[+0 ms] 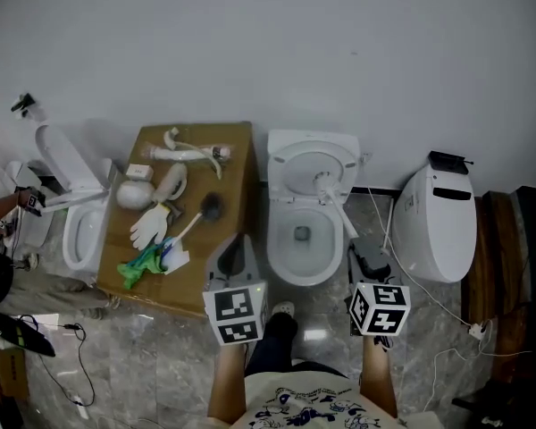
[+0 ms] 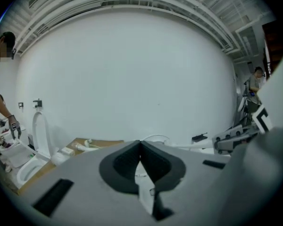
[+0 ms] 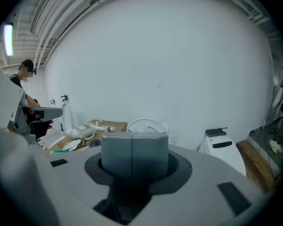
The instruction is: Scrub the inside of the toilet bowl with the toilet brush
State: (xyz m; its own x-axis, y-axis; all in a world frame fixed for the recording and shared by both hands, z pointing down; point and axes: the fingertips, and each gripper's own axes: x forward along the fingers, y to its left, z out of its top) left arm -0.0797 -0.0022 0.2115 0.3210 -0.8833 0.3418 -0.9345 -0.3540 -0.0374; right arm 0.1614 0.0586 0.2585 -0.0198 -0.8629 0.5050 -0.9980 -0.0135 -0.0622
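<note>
The person stands facing the middle toilet [image 1: 297, 271], whose lid is up against the white wall [image 1: 277, 43]. A white toilet brush [image 1: 332, 197] lies across the open bowl. Its head rests near the back of the rim and its handle slants out over the right edge.

Both grippers hang low in front of the person, short of the toilet, and touch nothing. The left gripper [image 1: 240, 239] [image 2: 140, 143] has its jaws pressed together at the tips with nothing between them. The right gripper [image 1: 364, 247] [image 3: 132, 138] is likewise closed, its two pads meeting flat along a seam, and it is empty.

Just left of the toilet lies a wooden board [image 1: 234, 164] crowded with odds and ends. Among them are a dark-headed brush [image 1: 211, 208] with a pale handle, a white glove [image 1: 149, 225], and something green [image 1: 136, 269] near the front edge.

Beyond the board is a second toilet [image 1: 75, 224] with its lid raised. To the right of the middle one stands a third toilet [image 1: 445, 224], closed. At the far left edge, another person's arm [image 1: 2, 209] reaches in.
</note>
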